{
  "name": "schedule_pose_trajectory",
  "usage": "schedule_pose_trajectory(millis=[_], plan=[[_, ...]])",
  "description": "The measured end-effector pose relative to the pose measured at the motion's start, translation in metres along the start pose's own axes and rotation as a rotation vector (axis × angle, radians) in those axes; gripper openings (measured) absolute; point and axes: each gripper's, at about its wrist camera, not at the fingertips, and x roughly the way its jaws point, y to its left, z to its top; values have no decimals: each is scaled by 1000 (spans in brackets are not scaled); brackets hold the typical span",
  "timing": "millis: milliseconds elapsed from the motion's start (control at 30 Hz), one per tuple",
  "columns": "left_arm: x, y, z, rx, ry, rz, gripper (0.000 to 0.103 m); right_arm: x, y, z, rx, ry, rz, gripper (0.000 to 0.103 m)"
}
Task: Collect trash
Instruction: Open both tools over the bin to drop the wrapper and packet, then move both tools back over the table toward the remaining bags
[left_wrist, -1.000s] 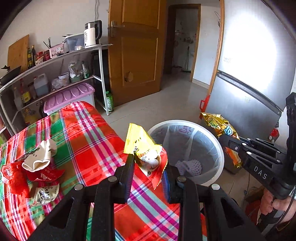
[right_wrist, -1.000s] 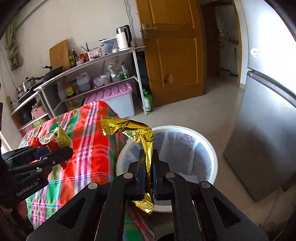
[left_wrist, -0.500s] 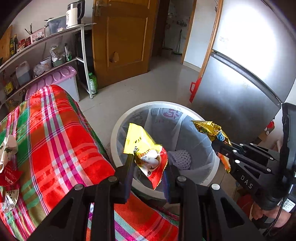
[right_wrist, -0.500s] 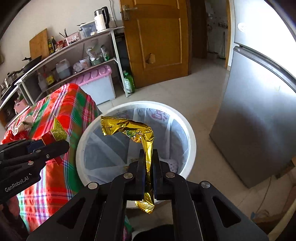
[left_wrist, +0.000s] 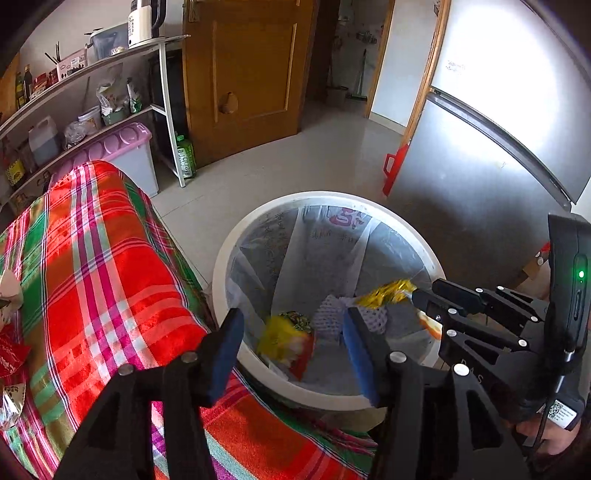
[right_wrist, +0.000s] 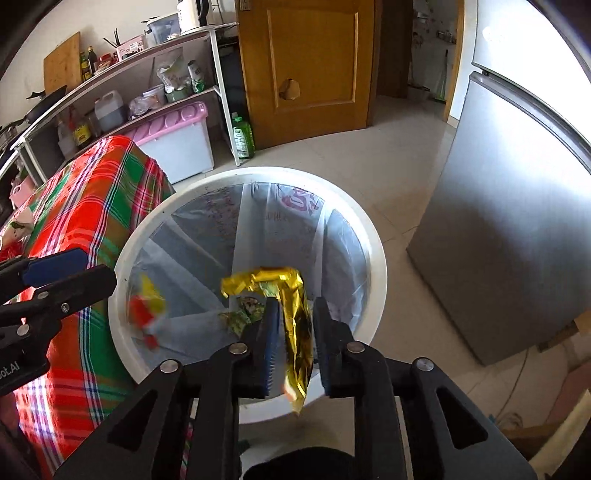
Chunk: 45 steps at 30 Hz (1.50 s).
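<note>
Mid-air, our yellow wrapper (left_wrist: 286, 341) blurs below the left gripper (left_wrist: 293, 341), fingers wide and empty. Only the right-wrist view shows the right gripper (right_wrist: 293, 325) parted around the gold wrapper (right_wrist: 295, 314); contact is unclear.

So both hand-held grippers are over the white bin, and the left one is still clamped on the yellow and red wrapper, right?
Not quite. The left hand-held gripper is open: the left wrist view shows its jaws apart and the yellow and red wrapper loose inside the white bin. Both are over the bin; the right hand-held gripper has a gold wrapper between its parted jaws.
</note>
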Motion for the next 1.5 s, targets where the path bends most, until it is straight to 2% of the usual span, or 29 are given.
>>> schedule_pose_trajectory(millis=[33,67,333,433,567,667,900,1000,1400,1500], plan=[[0,0,0,0,-1,1,58,-1,-1,-1,1,-2,1,37],[0,0,0,-2,1,0,58,-2,-2,-1,2,-4,3,40],[-15,9,-3,-19,-24,12,61,-15,0,-1,10,-37,12,41],[-27,15,-5,-36,-44,4,65,-25,4,-1,21,-65,22,41],[-47,24,-10,-38,-88,44,69,-39,13,1,16,-101,57,42],[-62,36,-15,-65,-112,42,73,-49,22,3,16,-129,90,50],[-92,72,-28,-134,-167,96,75,-60,52,7,1,-160,162,51],[-100,90,-35,-166,-176,139,76,-62,64,9,-5,-162,190,51],[-130,154,-69,-290,-200,231,76,-63,123,21,-82,-171,290,52],[-139,171,-76,-308,-213,281,79,-62,143,26,-110,-168,320,52]])
